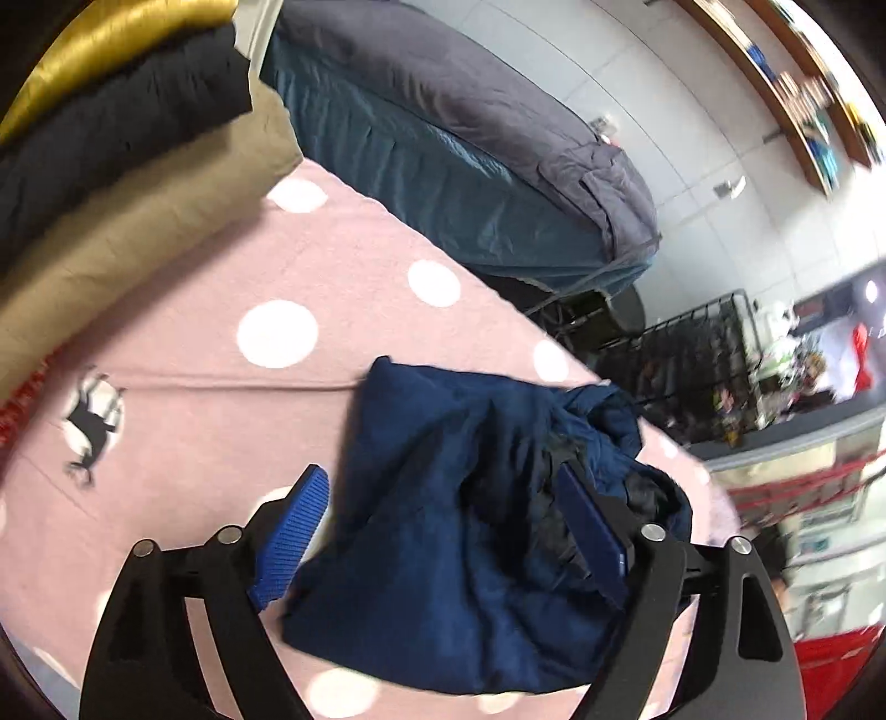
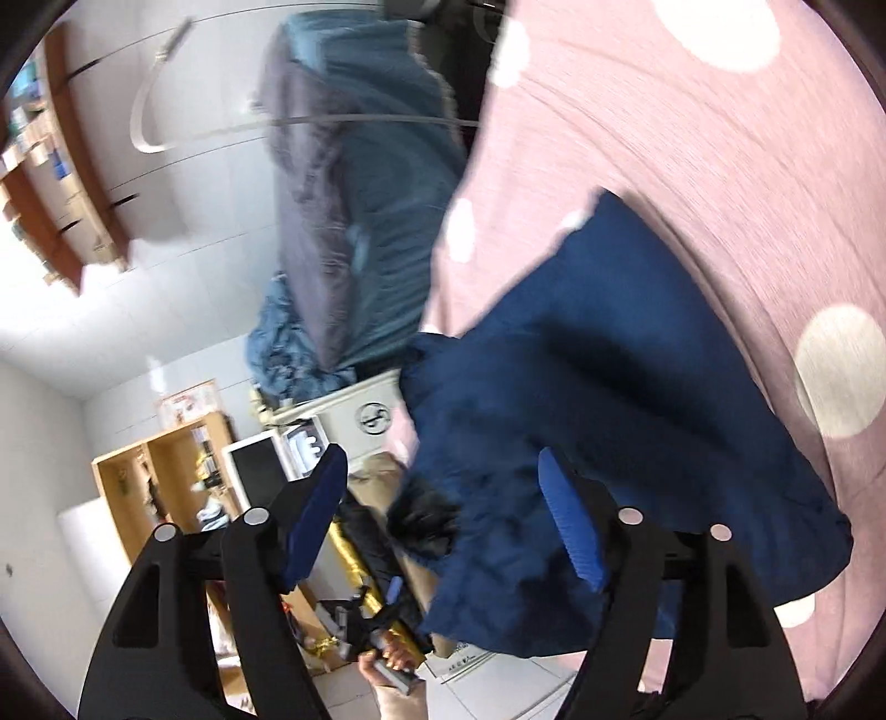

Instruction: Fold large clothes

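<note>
A dark blue padded jacket (image 1: 443, 531) lies bunched on a pink polka-dot bedspread (image 1: 221, 399). My left gripper (image 1: 443, 509) is open, its two blue-padded fingers on either side of the jacket just above it. In the right wrist view the same jacket (image 2: 609, 399) hangs over the bed's edge, its black fur trim (image 2: 426, 520) at the left. My right gripper (image 2: 443, 504) is open around the jacket's edge, one finger (image 2: 570, 531) over the fabric. The left gripper (image 2: 376, 626) shows far below, in a hand.
A stack of folded clothes, beige (image 1: 111, 238), black (image 1: 111, 127) and gold (image 1: 111, 39), sits at the bedspread's far left. A grey-blue mattress (image 1: 454, 144) stands beyond. A black wire rack (image 1: 692, 360) and wooden shelves (image 2: 166, 476) lie past the bed edge.
</note>
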Action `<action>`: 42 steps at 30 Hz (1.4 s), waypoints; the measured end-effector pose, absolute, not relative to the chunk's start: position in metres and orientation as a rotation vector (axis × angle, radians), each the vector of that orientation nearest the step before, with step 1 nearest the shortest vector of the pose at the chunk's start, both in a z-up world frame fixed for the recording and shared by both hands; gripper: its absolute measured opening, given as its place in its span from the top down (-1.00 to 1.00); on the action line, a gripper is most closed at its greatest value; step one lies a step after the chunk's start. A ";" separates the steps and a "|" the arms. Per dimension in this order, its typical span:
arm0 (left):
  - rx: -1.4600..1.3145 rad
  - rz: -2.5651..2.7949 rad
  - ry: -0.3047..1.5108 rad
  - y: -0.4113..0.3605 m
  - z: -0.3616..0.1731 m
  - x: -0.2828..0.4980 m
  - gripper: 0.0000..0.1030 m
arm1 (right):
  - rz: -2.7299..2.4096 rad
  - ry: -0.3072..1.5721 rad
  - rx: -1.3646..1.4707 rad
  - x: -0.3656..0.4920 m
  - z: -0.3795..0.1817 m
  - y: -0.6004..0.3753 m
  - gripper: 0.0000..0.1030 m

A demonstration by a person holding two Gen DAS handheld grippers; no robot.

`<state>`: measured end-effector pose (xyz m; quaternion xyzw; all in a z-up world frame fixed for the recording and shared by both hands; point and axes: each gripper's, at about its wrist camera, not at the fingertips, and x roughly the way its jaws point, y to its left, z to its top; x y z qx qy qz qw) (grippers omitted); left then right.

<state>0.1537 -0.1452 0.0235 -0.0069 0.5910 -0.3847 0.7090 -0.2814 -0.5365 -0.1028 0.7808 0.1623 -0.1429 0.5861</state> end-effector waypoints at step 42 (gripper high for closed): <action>0.693 -1.253 0.952 -0.218 0.028 0.013 -0.45 | -0.211 1.021 0.450 -0.170 -0.003 -0.399 -0.46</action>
